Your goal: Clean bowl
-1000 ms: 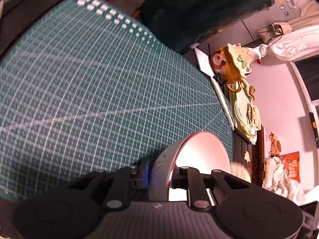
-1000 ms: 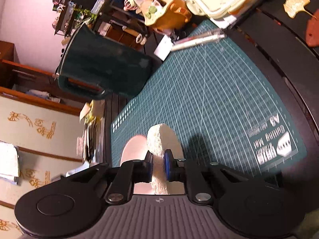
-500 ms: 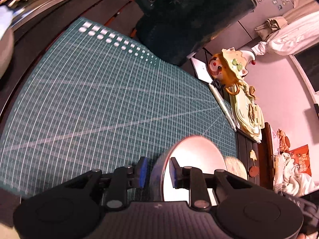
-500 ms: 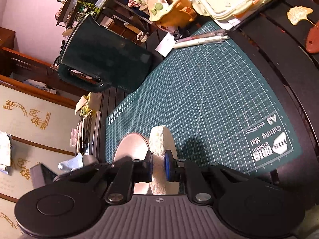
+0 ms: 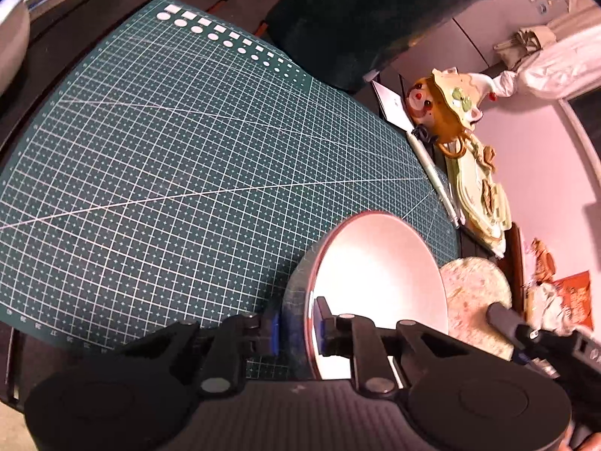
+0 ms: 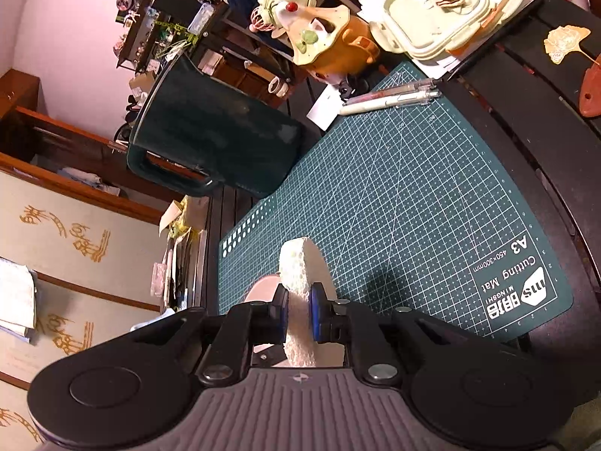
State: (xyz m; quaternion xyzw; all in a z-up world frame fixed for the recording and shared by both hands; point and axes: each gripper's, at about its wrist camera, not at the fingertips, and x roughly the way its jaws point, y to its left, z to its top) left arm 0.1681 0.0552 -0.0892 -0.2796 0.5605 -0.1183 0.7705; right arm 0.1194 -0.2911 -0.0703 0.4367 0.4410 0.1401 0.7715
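In the left wrist view my left gripper is shut on the rim of a small bowl, white inside with a grey outer wall, held tilted on edge above the green cutting mat. A round pale sponge sits just right of the bowl's rim, with a dark finger of the other gripper on it. In the right wrist view my right gripper is shut on that sponge; a sliver of the bowl shows to its left.
A large dark green pitcher stands at the mat's far edge. Pens, a clown-shaped ceramic pot and stacked pale lidded boxes lie beyond the mat. Dark slatted tabletop surrounds it.
The sponge has come up beside the bowl's rim on the right in the left wrist view. The bowl shows less in the right wrist view. Both grips are unchanged.
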